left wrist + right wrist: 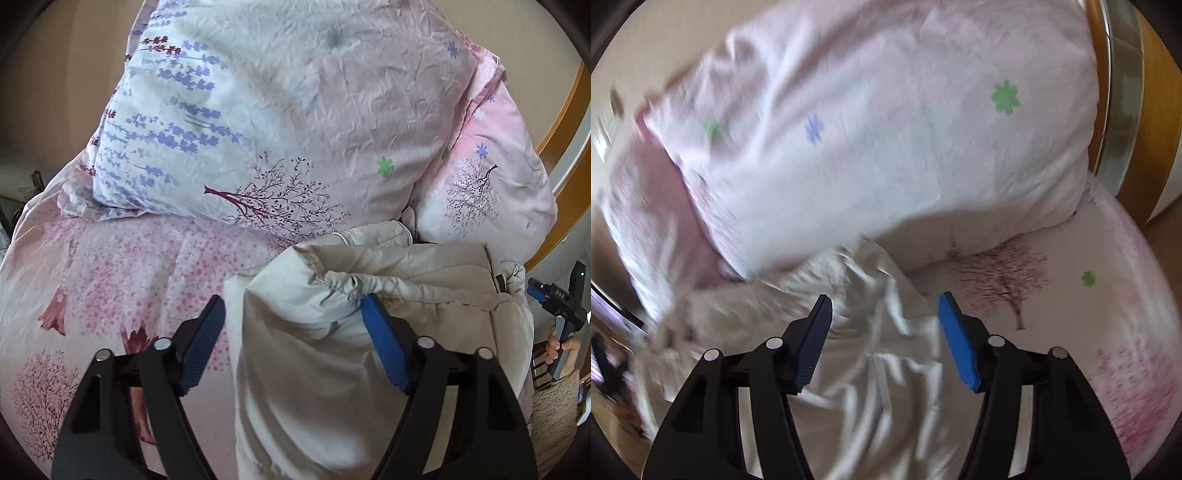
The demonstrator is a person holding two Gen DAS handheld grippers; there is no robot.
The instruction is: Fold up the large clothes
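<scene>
A beige padded garment [369, 332] lies folded in a bundle on the bed, in front of the pillows. My left gripper [293, 306] is open over the garment's left part, its jaws wide apart, its right pad touching a fold and holding nothing. The right gripper [557, 306] shows at the far right edge of the left wrist view, held in a hand beside the bed. In the right wrist view the garment [871, 362] is blurred and rumpled below my right gripper [884, 301], which is open and empty above it.
Two pink floral pillows [295, 122] [487, 184] stand behind the garment. The pink tree-print bedsheet [110, 280] covers the bed. A wooden headboard [561, 122] curves at the right. The pillow [886, 147] and sheet [1071, 295] show in the right view.
</scene>
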